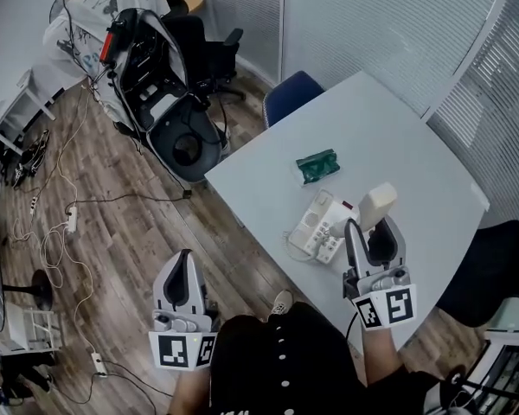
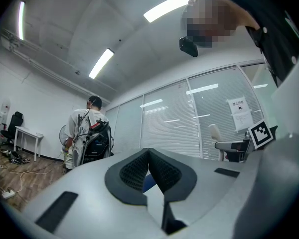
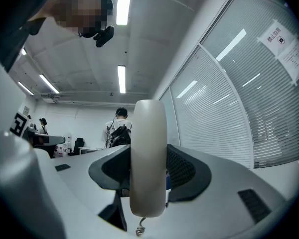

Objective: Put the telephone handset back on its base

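Note:
The white telephone base (image 1: 318, 225) lies on the white table (image 1: 415, 145) near its front edge, keypad up. A cream handset (image 1: 378, 202) stands upright between the jaws of my right gripper (image 1: 374, 229), just right of the base. In the right gripper view the handset (image 3: 148, 156) fills the gap between the pads, with its coiled cord (image 3: 139, 230) hanging below. My left gripper (image 1: 184, 259) hangs over the wooden floor, left of the table and away from the phone. Its pads (image 2: 139, 169) meet at the tips, with nothing between them.
A crumpled green packet (image 1: 317, 166) lies on the table beyond the base. A blue chair (image 1: 290, 94) is tucked at the table's far corner. A person with a black backpack (image 1: 151, 54) stands at the back left. Cables and a power strip (image 1: 71, 220) trail over the floor.

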Available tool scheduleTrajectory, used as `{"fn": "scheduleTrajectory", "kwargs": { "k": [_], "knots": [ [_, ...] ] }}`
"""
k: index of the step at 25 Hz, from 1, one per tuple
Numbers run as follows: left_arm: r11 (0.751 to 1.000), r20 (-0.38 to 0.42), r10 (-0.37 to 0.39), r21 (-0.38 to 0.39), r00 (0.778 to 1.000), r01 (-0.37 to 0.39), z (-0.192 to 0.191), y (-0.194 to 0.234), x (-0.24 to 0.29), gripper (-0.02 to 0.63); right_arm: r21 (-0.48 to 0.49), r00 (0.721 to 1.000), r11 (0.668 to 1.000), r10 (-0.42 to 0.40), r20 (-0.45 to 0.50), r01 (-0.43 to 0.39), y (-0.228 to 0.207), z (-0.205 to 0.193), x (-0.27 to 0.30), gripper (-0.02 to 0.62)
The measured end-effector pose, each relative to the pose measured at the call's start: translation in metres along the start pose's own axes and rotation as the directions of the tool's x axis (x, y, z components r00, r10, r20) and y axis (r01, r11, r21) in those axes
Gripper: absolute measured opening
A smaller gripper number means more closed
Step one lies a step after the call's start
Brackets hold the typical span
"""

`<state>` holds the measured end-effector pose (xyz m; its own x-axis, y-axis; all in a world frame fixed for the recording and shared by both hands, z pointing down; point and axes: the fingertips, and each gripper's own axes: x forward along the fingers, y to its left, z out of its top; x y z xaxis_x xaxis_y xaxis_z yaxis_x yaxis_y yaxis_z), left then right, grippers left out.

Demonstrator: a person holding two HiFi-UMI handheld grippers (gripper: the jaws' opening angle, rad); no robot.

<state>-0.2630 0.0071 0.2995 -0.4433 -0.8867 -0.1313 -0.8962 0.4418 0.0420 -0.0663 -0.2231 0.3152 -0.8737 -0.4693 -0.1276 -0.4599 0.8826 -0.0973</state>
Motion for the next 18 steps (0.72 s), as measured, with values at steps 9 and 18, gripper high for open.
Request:
{"fn": "scheduleTrajectory", "kwargs": {
  "k": [9,18],
  "knots": [
    [0.999,-0.028,-0.044,-0.019,0.999,0.043,-0.016,-0.001,0.026,0.015,-0.008,0.998,0.999,-0.054,-0.02,0.054,-0.018,-0.009,0.009,0.235],
    [0.982,-0.042,-0.185,-0.04,0.982,0.184,-0.031,0.013,0.086,0.015,-0.026,0.984,0.985,-0.172,-0.038,0.171,-0.023,-0.02,0.033,0.235]
  ]
}}
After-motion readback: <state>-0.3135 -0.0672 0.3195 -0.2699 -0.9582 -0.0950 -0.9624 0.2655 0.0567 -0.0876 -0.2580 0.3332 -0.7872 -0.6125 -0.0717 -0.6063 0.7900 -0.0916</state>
